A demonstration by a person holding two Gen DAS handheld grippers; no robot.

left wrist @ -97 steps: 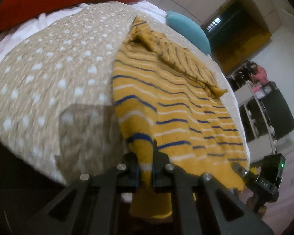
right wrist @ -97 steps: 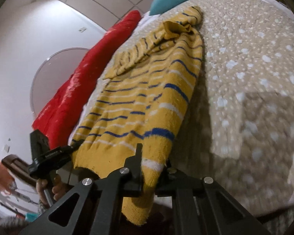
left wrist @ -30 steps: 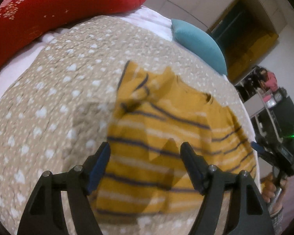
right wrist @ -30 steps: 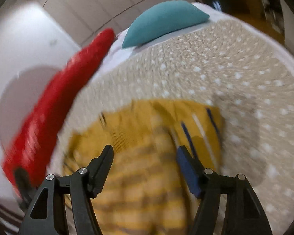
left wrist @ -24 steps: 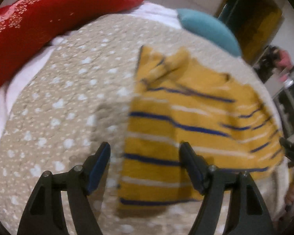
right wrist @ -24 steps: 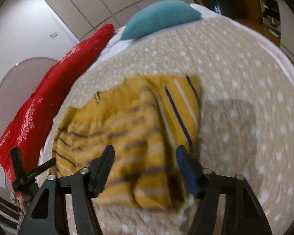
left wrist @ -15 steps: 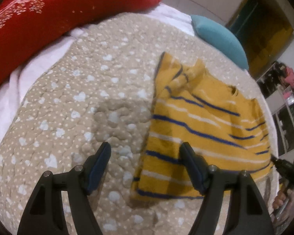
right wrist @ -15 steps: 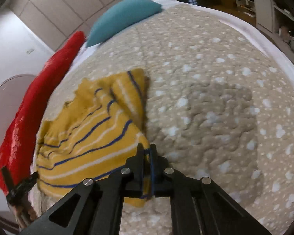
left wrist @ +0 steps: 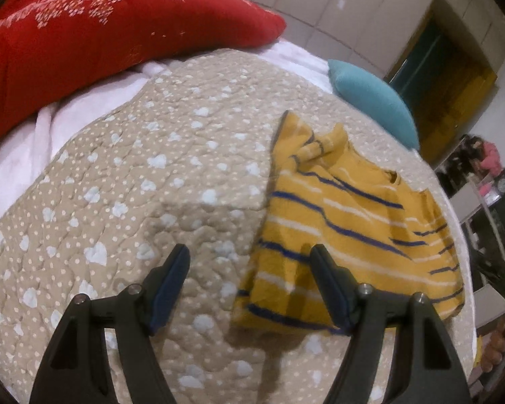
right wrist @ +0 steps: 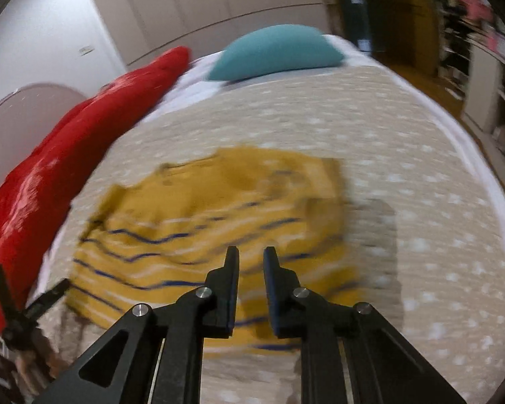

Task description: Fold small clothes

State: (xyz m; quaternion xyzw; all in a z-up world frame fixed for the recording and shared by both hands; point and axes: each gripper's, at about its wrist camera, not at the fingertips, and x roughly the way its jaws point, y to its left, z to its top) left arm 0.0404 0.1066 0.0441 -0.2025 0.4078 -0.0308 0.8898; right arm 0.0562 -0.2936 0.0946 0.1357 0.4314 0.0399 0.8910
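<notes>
Sweater (left wrist: 346, 235): mustard knit with navy and white stripes, folded, lying flat on quilt (left wrist: 144, 202), a tan puckered fabric with pale dots. Red pillow (left wrist: 94, 30) and teal cushion (left wrist: 370, 104) lie beyond the sweater. Left gripper (left wrist: 249, 289): jaws spread wide, empty. Right gripper (right wrist: 250, 269): jaws narrowly parted, holding nothing, above the sweater's near edge. No legible writing.

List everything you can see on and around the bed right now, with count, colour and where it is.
Striped sweater: one, mustard yellow with navy and white stripes, lying folded on the quilt.
Quilt: one, beige with white spots, covering the bed.
Red pillow: one, red with white pattern, along the bed's far edge.
Teal cushion: one, teal, at the far end of the bed.
White sheet: one, white, showing between quilt and red pillow.
Shelves: pale, beside the bed; contents blurred.
Left tongs: black, open wide, empty, at the sweater's edge.
Right tongs: black, slightly open, empty, over the sweater.
</notes>
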